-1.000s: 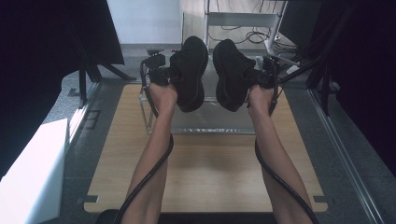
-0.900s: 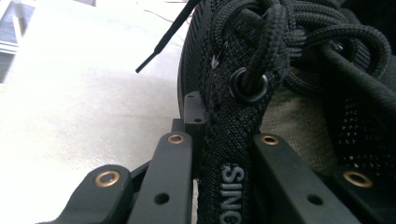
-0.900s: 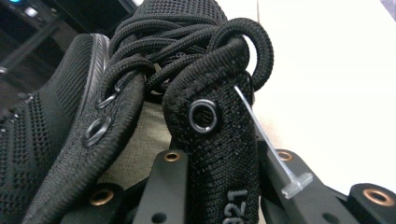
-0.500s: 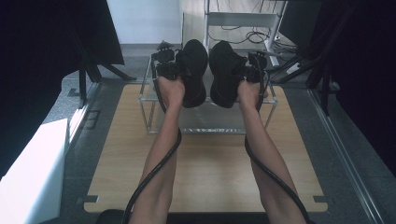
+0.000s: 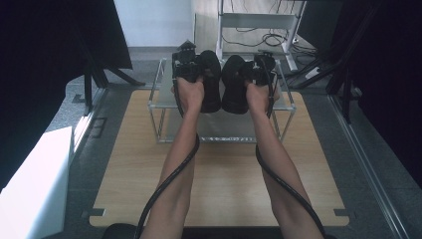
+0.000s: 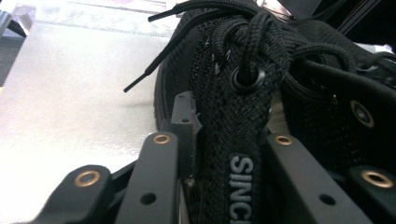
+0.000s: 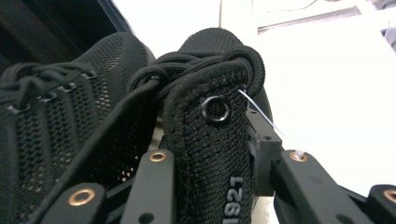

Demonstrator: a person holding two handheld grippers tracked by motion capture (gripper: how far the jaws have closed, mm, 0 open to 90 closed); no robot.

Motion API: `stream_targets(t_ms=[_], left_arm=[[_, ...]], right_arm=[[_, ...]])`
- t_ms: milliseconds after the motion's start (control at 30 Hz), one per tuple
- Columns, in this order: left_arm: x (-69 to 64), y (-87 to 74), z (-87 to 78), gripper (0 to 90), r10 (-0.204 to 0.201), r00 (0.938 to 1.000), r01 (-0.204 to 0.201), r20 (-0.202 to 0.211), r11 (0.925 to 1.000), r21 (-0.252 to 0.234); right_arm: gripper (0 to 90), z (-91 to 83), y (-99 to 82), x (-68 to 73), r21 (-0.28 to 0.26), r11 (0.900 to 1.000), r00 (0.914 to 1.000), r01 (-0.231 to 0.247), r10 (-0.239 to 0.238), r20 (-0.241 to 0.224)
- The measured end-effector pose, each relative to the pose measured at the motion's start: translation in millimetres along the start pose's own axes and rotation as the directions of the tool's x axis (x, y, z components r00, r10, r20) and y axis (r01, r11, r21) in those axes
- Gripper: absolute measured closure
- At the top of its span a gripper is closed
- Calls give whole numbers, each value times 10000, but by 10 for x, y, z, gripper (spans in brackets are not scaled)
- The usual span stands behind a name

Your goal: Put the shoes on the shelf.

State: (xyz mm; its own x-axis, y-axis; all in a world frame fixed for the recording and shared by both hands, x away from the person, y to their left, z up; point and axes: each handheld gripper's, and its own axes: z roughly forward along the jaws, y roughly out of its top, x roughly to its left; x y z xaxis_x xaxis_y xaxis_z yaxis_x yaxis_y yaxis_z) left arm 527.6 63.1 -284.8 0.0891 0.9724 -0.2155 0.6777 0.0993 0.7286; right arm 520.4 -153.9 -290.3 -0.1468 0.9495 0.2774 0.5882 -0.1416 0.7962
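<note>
Wooden table lies under the forearms; at its far end stands a wire-framed rack with a pale top shelf.

Two black mesh shoes are set side by side on that shelf, nearly touching; left shoe and right shoe; long axes run near-to-far, toes pointing to the far side, heels toward the person.

Left gripper is held at the left shoe's outer flank, right gripper at the right shoe's outer flank; each hand is nearest its own shoe.

In the left gripper view the eyelet flap stands between the jaws; likewise the other flap in the right gripper view; both pairs of jaws have just been opening, pads judged eased off the fabric; release judged in hand; withdrawal would run straight back toward the near side.
</note>
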Motion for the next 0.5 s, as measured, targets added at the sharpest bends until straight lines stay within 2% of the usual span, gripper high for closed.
stream_targets(t_ms=[33, 67, 100, 200, 300, 333, 367, 433, 500], left_arm=[[-5, 2, -1, 723, 93, 10000, -93, -4, 10000, 4], [4, 0, 2, 699, 61, 9999, -61, 95, 10000, 7], [24, -5, 7, 699, -44, 9995, 43, 308, 10000, 10], [82, -39, 47, 607, -225, 9967, 217, 784, 9997, 113], [138, -65, 35, 507, -484, 9879, 499, 1471, 9987, -65], [153, -68, 26, 444, -501, 9849, 521, 1658, 9986, -78], [166, -70, 10, 444, -567, 9813, 598, 1841, 9981, -115], [175, -69, -29, 402, -597, 9734, 681, 2210, 9972, -306], [170, -62, -68, 368, -514, 9721, 620, 2287, 9973, -393]], right_arm=[[687, 0, 0, 0, 0, 10000, 10000, 0, 0, 0], [666, 9, -6, 30, -3, 9997, 9997, 235, -235, -1], [666, 9, -6, 30, -3, 9997, 9997, 235, -235, -1], [625, 8, -17, 23, -139, 9997, 9990, 212, -218, -392], [572, 3, -24, -10, -170, 9994, 9969, 290, -302, -730], [523, -4, -29, -61, -255, 9992, 9935, 295, -321, -1096], [523, -4, -29, -61, -255, 9992, 9935, 295, -321, -1096], [468, -1, -33, -114, -178, 9998, 9878, 69, -96, -1551], [417, 14, -47, -157, -92, 10000, 9807, 28, -45, -1953]])
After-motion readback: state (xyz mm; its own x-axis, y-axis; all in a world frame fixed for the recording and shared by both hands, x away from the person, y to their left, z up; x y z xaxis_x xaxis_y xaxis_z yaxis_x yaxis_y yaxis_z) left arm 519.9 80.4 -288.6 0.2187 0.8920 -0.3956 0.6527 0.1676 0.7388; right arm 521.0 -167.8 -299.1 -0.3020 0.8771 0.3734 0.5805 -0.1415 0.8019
